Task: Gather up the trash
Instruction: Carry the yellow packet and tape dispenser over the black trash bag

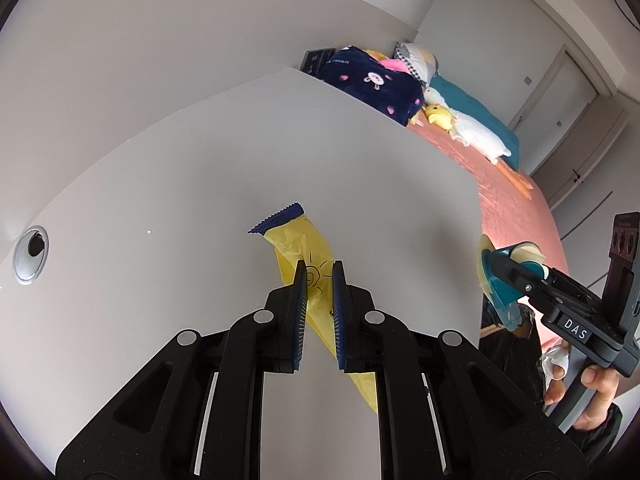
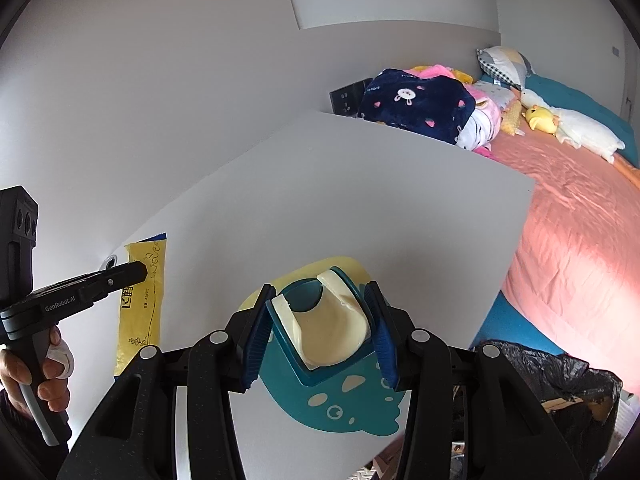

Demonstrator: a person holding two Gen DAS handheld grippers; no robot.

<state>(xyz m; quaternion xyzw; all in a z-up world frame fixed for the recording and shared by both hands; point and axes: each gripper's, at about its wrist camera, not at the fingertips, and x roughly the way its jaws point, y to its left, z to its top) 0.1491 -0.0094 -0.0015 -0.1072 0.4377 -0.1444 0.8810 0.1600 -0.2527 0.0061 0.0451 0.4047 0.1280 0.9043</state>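
Note:
A long yellow snack wrapper (image 1: 296, 236) with a blue serrated end hangs over the white table (image 1: 160, 168). My left gripper (image 1: 320, 270) is shut on the wrapper's middle. From the right wrist view the same wrapper (image 2: 140, 320) dangles from the left gripper (image 2: 138, 272). My right gripper (image 2: 319, 288) is shut on a teal and cream cardboard package (image 2: 332, 332), its flaps sticking up between the blue pads. The left wrist view shows that right gripper (image 1: 508, 260) with the package (image 1: 496, 280) past the table's right edge.
A black trash bag (image 2: 552, 384) stands open beside the table at lower right. A bed with a pink cover (image 2: 580, 240), a navy blanket (image 2: 416, 108) and plush toys lies beyond. A round cable hole (image 1: 30, 254) sits at the table's left. A hand (image 1: 596, 392) grips each handle.

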